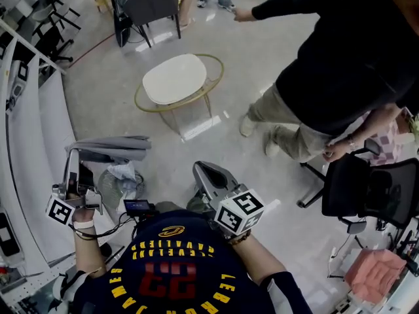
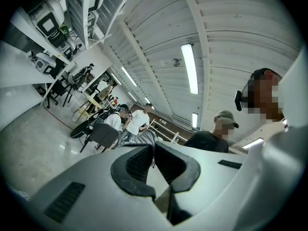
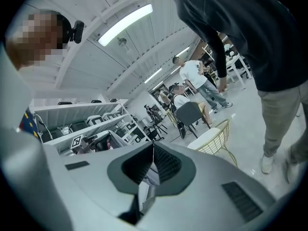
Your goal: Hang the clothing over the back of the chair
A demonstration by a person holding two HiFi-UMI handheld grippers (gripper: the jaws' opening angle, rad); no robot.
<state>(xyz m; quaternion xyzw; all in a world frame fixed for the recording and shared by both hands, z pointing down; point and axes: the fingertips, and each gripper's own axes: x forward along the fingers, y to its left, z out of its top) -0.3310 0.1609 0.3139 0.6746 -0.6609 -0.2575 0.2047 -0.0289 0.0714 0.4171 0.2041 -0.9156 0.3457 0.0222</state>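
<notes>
Now L tongs (image 2: 153, 147) clamp clothing (image 1: 108, 148), R tongs (image 3: 153, 146) closed empty, bare floor (image 1: 249, 64) ahead.

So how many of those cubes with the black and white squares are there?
2. One cube sits on the left tool, low at the head view's left; the other cube sits on the right tool, near the middle. More may be hidden.

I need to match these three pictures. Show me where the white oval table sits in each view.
Head view: the white oval table stands on the floor, upper centre.
Left gripper view: not in it.
Right gripper view: right of centre, in the lower half.
Shared landmark: the dark grey chair with someone seated on it, seen in all three views.
</notes>
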